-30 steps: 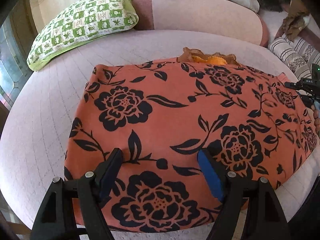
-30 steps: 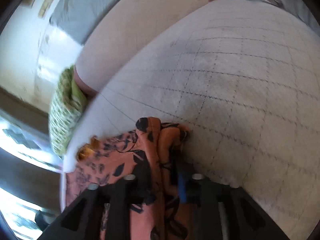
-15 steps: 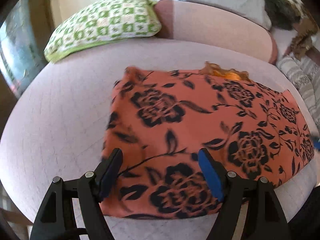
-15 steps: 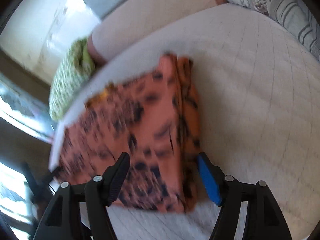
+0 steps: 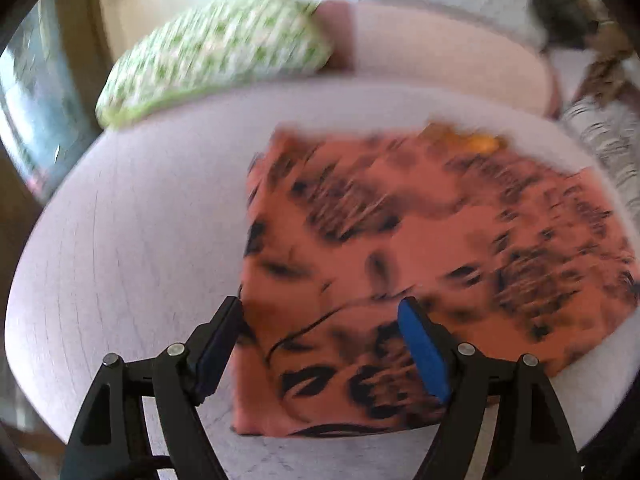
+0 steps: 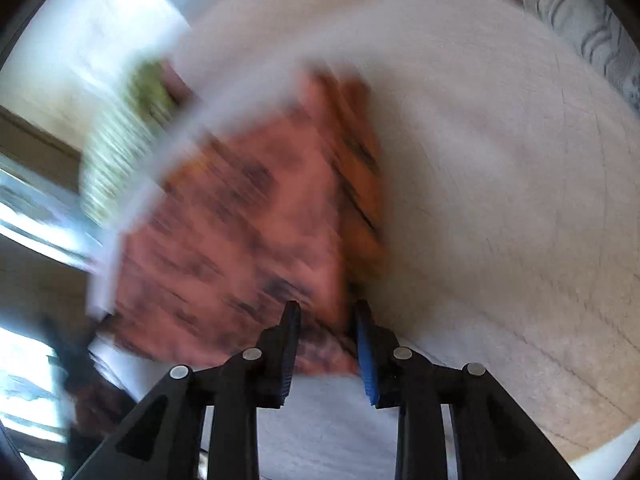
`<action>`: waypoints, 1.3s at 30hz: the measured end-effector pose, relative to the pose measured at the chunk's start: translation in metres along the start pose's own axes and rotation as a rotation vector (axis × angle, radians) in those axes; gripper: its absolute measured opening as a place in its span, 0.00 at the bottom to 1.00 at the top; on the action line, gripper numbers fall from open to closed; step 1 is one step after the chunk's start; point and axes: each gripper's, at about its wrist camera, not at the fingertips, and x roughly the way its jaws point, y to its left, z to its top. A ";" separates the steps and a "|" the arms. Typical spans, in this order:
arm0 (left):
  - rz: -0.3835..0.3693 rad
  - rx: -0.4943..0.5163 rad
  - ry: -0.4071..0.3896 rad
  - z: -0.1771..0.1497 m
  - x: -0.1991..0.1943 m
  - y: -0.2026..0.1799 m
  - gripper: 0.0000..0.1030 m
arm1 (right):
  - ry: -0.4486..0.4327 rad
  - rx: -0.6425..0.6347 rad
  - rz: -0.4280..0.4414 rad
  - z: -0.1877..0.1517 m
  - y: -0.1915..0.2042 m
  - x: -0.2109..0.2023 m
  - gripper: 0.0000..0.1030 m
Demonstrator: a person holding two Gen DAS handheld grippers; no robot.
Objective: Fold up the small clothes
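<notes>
An orange garment with black flowers lies folded flat on the pale quilted cushion. It also shows, blurred, in the right wrist view. My left gripper is open and empty, its fingers over the garment's near left corner. My right gripper has its jaws narrowed to a small gap around the garment's near right corner; the blur hides whether the pads grip the cloth.
A green and white checked pillow lies at the back left against the pink backrest. A striped cushion sits at the right, also in the right wrist view. A window is at the far left.
Both grippers have swung; the garment sits further right in the left view. The right gripper let go of the cloth, opened wide, then narrowed at the near right corner.
</notes>
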 end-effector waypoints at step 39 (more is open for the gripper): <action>-0.118 0.014 -0.100 0.036 -0.009 -0.022 0.79 | -0.158 0.201 0.402 0.133 -0.021 0.007 0.61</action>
